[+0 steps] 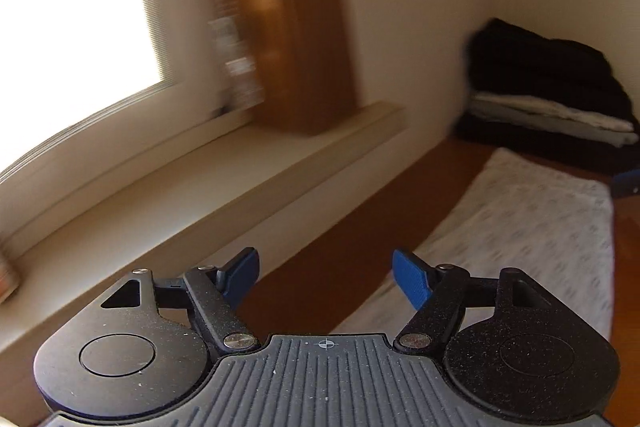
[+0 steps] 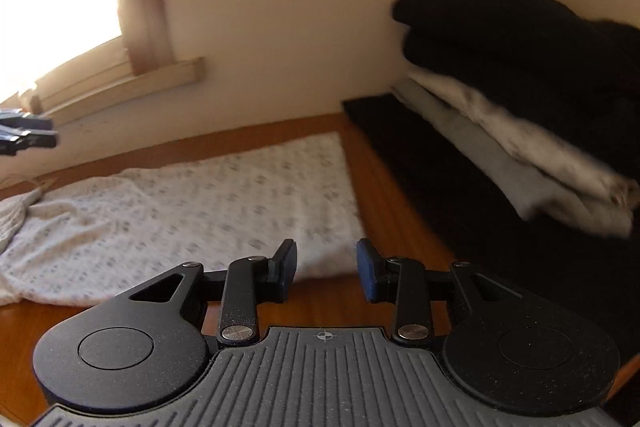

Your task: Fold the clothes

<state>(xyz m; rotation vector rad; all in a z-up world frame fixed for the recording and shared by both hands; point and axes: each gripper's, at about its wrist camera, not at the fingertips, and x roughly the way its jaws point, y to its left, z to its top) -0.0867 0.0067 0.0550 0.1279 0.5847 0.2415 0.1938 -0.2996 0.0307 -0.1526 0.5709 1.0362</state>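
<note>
Care matters now: I judge I should bring both sets of fingers down on the near edge of the patterned cloth (image 2: 192, 195) and pinch only one layer before folding. My right fingers (image 2: 326, 269) stand part-spread and empty just above its near corner; my left fingers (image 1: 324, 279) are spread wide, empty, beside its edge on the worktop (image 2: 384, 179), near the folded stack (image 2: 520, 99).

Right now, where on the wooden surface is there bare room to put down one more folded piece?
A bare wood strip lies between the white patterned cloth and the black flat fabric. More bare wood shows at the cloth's near edge. It is crowded on the right, where the stack of black, white and grey folded clothes sits.
</note>
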